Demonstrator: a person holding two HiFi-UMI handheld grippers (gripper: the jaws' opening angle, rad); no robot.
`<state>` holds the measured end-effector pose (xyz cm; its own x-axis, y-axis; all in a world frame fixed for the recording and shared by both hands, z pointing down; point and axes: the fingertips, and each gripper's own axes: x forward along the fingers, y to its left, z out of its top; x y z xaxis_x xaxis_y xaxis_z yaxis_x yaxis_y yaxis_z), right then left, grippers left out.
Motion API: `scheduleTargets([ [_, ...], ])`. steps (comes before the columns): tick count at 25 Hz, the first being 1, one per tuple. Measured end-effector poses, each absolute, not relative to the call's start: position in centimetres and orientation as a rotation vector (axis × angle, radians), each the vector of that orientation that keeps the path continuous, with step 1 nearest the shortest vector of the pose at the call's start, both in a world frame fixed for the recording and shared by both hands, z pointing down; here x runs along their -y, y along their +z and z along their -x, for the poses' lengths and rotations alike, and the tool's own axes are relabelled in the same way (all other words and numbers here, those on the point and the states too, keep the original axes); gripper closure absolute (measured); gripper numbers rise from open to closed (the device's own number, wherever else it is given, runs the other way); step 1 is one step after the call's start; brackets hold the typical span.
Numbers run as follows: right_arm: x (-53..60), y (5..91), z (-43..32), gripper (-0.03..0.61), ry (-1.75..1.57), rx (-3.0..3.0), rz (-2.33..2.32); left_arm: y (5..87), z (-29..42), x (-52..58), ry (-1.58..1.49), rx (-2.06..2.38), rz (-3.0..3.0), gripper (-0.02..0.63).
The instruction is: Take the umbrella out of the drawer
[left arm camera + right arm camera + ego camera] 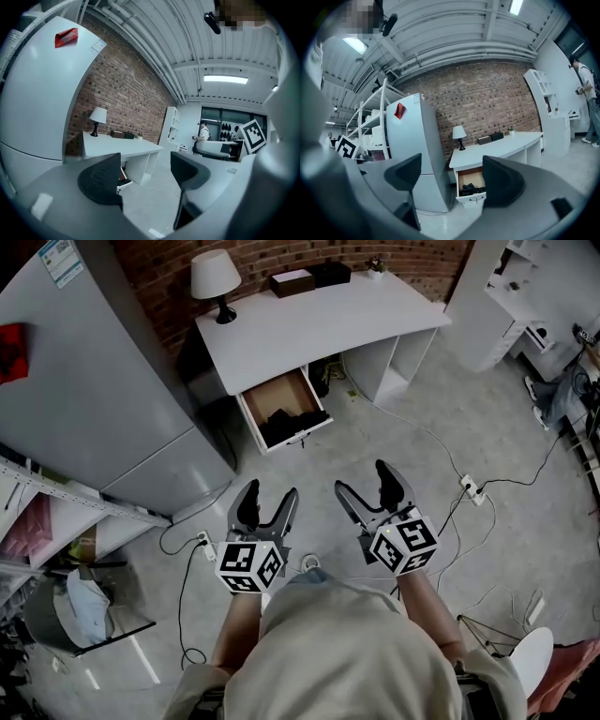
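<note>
Left gripper: the left gripper (270, 493) has its two jaws wide apart. Nothing sits between them, only bare floor (412, 474) far below. It touches nothing.
Right gripper: the right gripper (364, 479) is just beside the left one, at its 3 o'clock. Its jaws are wide apart too, with nothing in them. It touches nothing.
Drawer: the drawer (298, 435) stands open under the white desk (319, 324). It is at about 12 o'clock from the two grippers and well apart from both.
Umbrella: the umbrella (286, 418) is a dark bundle lying inside the drawer, near the front.
Lamp: a white lamp (216, 282) stands on the desk, at 11 o'clock from the drawer.
Fridge: a big grey fridge (84, 381) stands at 9 o'clock from the drawer.
</note>
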<state>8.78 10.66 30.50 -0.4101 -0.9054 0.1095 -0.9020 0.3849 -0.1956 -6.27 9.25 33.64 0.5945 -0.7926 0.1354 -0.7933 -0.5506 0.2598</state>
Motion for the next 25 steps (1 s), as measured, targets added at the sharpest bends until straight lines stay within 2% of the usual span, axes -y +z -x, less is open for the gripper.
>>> scheduleTargets([
  [10, -3.3, 32.4, -7.3, 0.193, -0.412, -2.630, 1.700, 35.2, 7.2, -2.3, 0.016, 1.273, -2.503, 0.296],
  [25, 9.5, 39.9, -7.5, 0.195, -0.554, -2.828, 1.600, 41.3, 7.2, 6.9, 0.088, 1.368, -2.337, 0.296],
])
